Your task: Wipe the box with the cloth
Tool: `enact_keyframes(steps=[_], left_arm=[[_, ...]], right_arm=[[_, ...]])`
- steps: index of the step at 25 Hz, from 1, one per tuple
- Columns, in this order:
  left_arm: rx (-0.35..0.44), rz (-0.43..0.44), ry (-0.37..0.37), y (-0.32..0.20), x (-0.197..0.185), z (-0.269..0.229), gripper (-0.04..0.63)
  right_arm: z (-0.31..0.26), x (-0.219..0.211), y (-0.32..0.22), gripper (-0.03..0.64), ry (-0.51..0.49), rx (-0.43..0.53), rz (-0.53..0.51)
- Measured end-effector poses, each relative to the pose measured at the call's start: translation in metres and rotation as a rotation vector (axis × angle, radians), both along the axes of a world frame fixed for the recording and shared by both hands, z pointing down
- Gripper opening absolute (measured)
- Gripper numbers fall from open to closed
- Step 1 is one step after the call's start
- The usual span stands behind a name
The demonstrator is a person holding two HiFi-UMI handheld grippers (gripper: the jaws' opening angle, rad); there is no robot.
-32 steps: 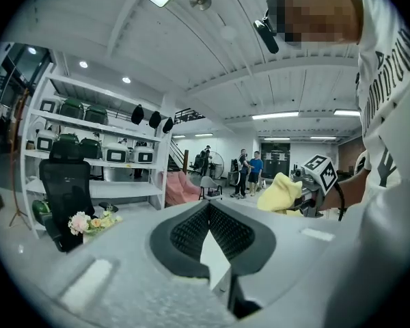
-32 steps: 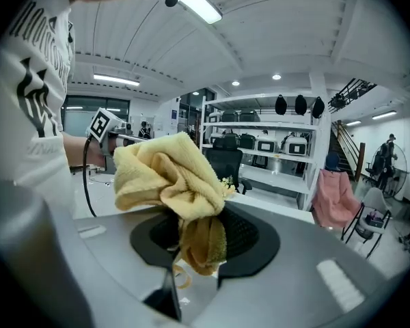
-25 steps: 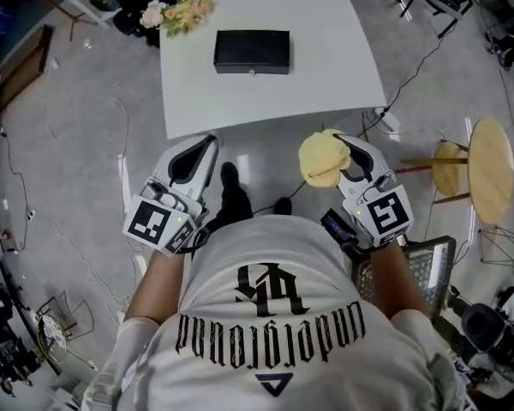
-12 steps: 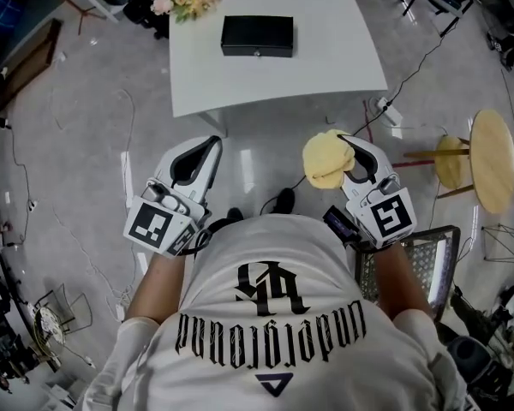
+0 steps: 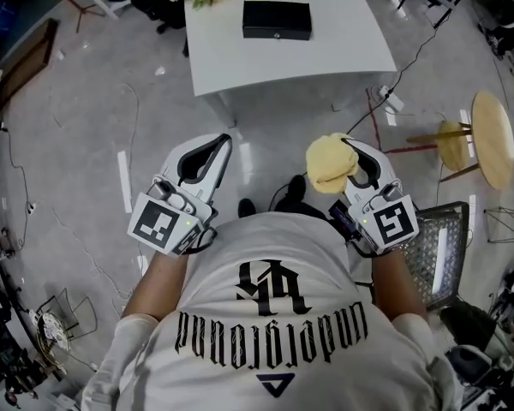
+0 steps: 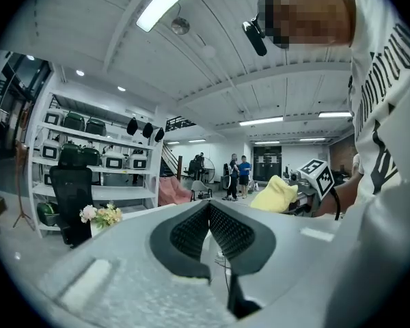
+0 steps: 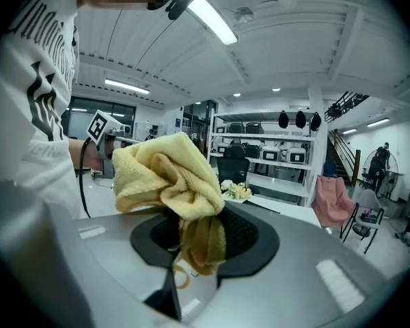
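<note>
Bright, even indoor light from ceiling strip lamps (image 6: 165,2); shadows soft. White table (image 5: 325,45) nr blown out. Gripper views: strong fisheye, black corners, foreground soft; cloth (image 7: 167,173) fairly sharp. Head view bent at edges.

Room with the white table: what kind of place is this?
Probably a lab or workshop, not a home: shelves stacked with equipment line a wall, a power strip lies on the bare grey floor, and a black office chair stands by the shelves.
</note>
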State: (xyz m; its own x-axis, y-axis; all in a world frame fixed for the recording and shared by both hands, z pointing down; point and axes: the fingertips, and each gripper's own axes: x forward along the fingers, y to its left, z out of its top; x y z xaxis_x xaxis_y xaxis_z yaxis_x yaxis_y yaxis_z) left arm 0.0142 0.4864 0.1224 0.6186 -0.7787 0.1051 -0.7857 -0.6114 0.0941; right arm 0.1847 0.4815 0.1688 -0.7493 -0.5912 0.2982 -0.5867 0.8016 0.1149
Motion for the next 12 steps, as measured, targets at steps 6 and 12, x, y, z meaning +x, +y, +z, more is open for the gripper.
enact_keyframes(steps=[6, 12], left_arm=[[0.009, 0.02, 0.005, 0.043, -0.036, 0.0, 0.009], [0.012, 0.031, 0.012, 0.068, -0.06, 0.0, 0.009]], right_arm=[[0.003, -0.042, 0.05, 0.117, -0.018, -0.001, 0.018], [0.003, -0.069, 0.083, 0.115, -0.032, -0.01, 0.026]])
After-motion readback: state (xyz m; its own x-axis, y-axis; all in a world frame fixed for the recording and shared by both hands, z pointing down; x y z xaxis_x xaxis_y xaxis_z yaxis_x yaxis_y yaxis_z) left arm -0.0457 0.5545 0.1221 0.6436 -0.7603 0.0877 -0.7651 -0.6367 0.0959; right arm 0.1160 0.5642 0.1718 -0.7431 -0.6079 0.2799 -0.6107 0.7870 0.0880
